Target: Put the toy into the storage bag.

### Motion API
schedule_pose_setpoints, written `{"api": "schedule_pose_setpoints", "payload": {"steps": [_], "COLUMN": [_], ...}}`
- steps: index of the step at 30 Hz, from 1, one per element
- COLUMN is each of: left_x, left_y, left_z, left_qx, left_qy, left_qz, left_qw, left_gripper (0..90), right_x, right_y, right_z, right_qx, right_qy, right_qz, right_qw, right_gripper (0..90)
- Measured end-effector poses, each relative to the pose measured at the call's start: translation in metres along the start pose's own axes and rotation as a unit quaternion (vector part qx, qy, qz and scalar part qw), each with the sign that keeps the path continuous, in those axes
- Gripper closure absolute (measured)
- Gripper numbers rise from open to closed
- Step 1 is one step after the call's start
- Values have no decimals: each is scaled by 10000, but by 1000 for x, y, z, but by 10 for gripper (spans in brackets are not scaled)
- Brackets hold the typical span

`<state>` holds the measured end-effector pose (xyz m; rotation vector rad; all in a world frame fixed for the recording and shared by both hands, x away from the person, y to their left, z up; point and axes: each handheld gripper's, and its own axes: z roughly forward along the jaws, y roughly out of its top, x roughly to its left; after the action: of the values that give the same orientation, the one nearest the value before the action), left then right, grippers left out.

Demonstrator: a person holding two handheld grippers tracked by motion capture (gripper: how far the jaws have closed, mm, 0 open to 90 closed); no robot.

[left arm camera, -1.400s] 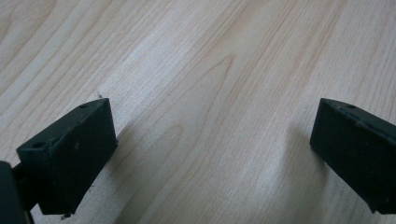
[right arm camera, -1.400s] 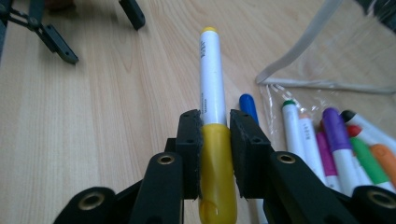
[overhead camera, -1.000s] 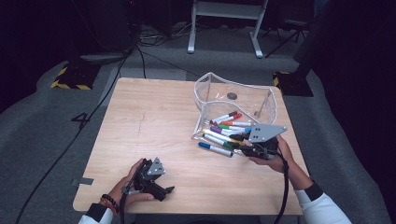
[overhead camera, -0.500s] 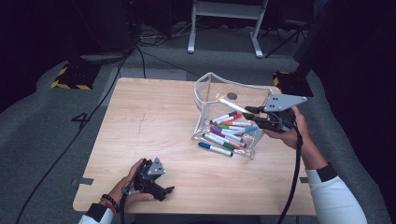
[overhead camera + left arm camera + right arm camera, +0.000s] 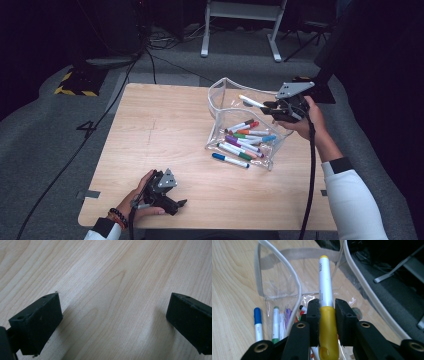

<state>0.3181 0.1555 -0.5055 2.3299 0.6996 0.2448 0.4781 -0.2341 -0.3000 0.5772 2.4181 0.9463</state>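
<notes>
A wooden table [image 5: 165, 135] stands on a grey carpet in a dark room, with cables on the floor behind it. From the high view, a clear plastic pouch [image 5: 235, 100] sits on the right part of the table with its mouth open. Many coloured markers [image 5: 245, 142] lie in a heap in the pouch, and a blue marker [image 5: 230, 160] lies on the table at its front edge. The right gripper [image 5: 270, 106] is held up over the back right side of the pouch. It holds a yellow marker [image 5: 251, 101] that points out above the open pouch. The left gripper [image 5: 175, 205] rests on the table near the front left corner, well apart from the pouch.

In the left gripper view, the two black jaws stand wide apart with bare table wood [image 5: 112, 290] between them.

In the right gripper view, the two jaws are clamped tight on the yellow marker [image 5: 325, 305], gripping it by its yellow cap. Its white body sticks out past the jaws, above the pouch [image 5: 279, 275]. Below, on the left, the blue marker [image 5: 258, 322] lies beside a green marker [image 5: 275, 323] on the table
</notes>
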Motion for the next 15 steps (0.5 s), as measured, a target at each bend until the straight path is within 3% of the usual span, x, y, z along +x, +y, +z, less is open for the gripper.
{"api": "schedule_pose_setpoints", "payload": {"steps": [8,11,15], "left_x": [0,0,0], "left_y": [0,0,0], "left_z": [0,0,0], "left_qx": [0,1,0], "left_qy": [0,1,0], "left_qz": [0,1,-1], "left_qw": [10000,10000,10000], "left_gripper": [6,5,6], "right_x": [-11,-9,-1], "right_y": [-6,-6,-6], "right_z": [29,34,41], "right_qx": [693,908,1308], "right_qy": [156,282,491], "right_qz": [380,422,279], "right_qw": [9968,9946,9898], "right_gripper": [746,746,745]}}
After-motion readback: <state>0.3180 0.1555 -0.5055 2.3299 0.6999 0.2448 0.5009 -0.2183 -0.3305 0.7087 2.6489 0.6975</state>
